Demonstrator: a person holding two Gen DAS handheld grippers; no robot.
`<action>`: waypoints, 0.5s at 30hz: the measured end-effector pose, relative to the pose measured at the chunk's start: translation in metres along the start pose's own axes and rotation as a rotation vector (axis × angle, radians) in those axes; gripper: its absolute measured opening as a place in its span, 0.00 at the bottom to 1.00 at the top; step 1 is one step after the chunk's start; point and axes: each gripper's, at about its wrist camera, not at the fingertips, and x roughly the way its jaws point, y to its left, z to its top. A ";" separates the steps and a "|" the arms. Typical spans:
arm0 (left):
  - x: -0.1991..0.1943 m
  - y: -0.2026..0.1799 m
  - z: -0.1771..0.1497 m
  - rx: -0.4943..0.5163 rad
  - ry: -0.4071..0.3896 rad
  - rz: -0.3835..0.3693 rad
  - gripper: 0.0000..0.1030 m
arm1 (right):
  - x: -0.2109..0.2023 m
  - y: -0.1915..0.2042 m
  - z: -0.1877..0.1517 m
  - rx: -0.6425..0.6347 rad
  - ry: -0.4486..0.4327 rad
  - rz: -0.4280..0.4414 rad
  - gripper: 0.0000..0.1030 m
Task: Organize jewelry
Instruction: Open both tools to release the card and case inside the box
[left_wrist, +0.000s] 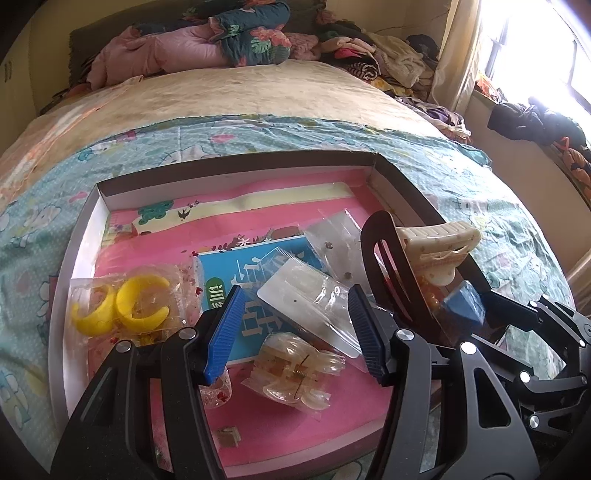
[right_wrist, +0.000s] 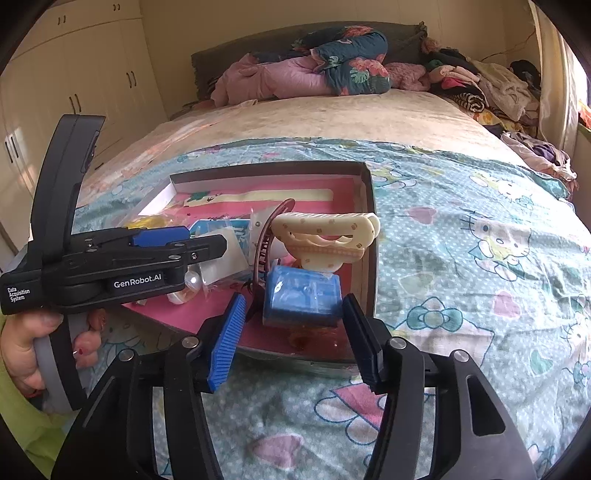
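1. Left hand-held gripper (left_wrist: 299, 328) jaws apart, empty, over the box (left_wrist: 236, 162) on the bed (right_wrist: 461, 229).
2. Right hand-held gripper (right_wrist: 293, 339) jaws apart, empty, near the blue case (right_wrist: 301, 295).
3. Cream hair claw (right_wrist: 325, 236) in the box's right side.

Left claw (right_wrist: 159, 236) and right claw (right_wrist: 295, 339): black frames are fitted with ribbed blue pads (right_wrist: 225, 343) and silver pivot screws (right_wrist: 190, 341). White lettering "GenRobot.AI" and "Data Acquisition System" is printed on the left body. A grey grip (right_wrist: 55, 362) and a lime-green sleeve (right_wrist: 22, 424) are seen at the hand (right_wrist: 33, 350).
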 end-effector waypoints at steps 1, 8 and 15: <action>-0.001 -0.001 0.000 0.002 0.000 0.000 0.48 | -0.001 -0.001 0.000 0.002 -0.001 -0.002 0.51; -0.006 -0.004 -0.001 0.007 -0.002 0.001 0.52 | -0.011 -0.005 0.000 0.011 -0.019 -0.009 0.52; -0.017 0.002 -0.003 -0.006 -0.019 0.015 0.63 | -0.019 -0.005 0.002 0.008 -0.043 -0.021 0.60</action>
